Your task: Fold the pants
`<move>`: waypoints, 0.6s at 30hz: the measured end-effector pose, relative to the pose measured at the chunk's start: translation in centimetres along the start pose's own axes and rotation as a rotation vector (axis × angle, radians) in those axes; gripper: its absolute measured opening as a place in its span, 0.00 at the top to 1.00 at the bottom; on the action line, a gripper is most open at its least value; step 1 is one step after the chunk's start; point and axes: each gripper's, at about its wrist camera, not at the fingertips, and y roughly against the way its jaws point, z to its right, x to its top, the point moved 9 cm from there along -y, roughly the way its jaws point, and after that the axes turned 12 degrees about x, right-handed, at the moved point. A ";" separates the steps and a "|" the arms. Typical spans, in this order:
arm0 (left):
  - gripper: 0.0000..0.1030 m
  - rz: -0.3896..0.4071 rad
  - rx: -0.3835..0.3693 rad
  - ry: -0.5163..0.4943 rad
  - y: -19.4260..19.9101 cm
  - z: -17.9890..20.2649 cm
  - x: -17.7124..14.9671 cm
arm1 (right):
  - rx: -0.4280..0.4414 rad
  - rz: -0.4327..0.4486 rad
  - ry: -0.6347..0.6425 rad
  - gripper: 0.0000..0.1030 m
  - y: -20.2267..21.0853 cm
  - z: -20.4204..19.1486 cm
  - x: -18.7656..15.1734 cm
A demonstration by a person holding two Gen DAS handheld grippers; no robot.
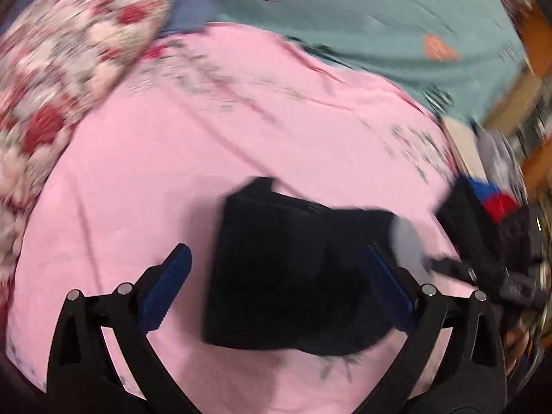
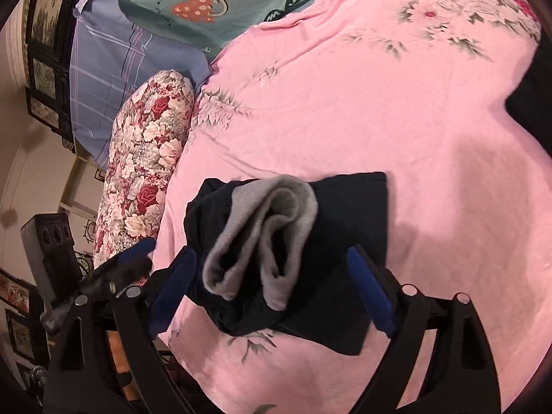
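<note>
The left tool (image 1: pixel 276 293) stood with its blue pads spread wide and nothing pinched between them; the folded dark pants (image 1: pixel 293 276) lay on the bed just beyond, framed by the two pads but not pressed by either. The right tool (image 2: pixel 272 293) was likewise spread wide and empty, its pads either side of the same bundle without squeezing it. From the right wrist view the pants (image 2: pixel 286 252) sat as a compact, roughly square packet near the edge of the pink floral bedsheet (image 2: pixel 379 120), with the grey ribbed waistband (image 2: pixel 262 234) curled up on top in a loose roll. In the left wrist view the right tool (image 1: pixel 483 241) showed at the frame's right side, close to that bundle.

The loose waistband looked like the weak spot: it could spring open and undo the fold, and a pad brushing it on the way out would drag the top layer askew. The packet also lay near the sheet's edge, so a nudge might slide it off.

Further out were a rose-patterned bolster (image 2: pixel 148 172) beside the sheet and a teal quilt (image 2: pixel 193 3) behind.
</note>
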 end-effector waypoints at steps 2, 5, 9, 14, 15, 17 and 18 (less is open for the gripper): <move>0.02 -0.052 0.065 0.092 -2.0 -3.0 -0.1 | -0.016 -0.025 0.017 0.13 -0.8 -0.4 -0.2; 0.02 -0.157 0.114 0.098 -5.7 -4.7 -2.3 | -0.031 -0.064 0.004 0.13 -1.9 -0.2 -0.7; 0.02 -0.189 0.153 0.023 -7.7 -3.8 -4.7 | 0.041 -0.083 -0.055 0.13 -3.0 -0.5 -1.0; 0.02 -0.146 0.220 -0.062 -7.7 -2.9 -4.8 | 0.012 -0.114 -0.093 0.42 -5.6 -0.4 -1.1; 0.02 -0.153 0.216 -0.065 -7.6 -2.8 -4.8 | 0.006 -0.096 -0.073 0.55 -5.9 -0.6 -0.8; 0.02 -0.173 0.208 -0.061 -7.5 -3.1 -4.5 | 0.003 -0.080 -0.045 0.70 -6.1 -1.1 -0.4; 0.02 -0.176 0.208 -0.051 -7.3 -3.3 -4.0 | -0.002 -0.073 -0.012 0.71 -6.0 -1.8 -0.2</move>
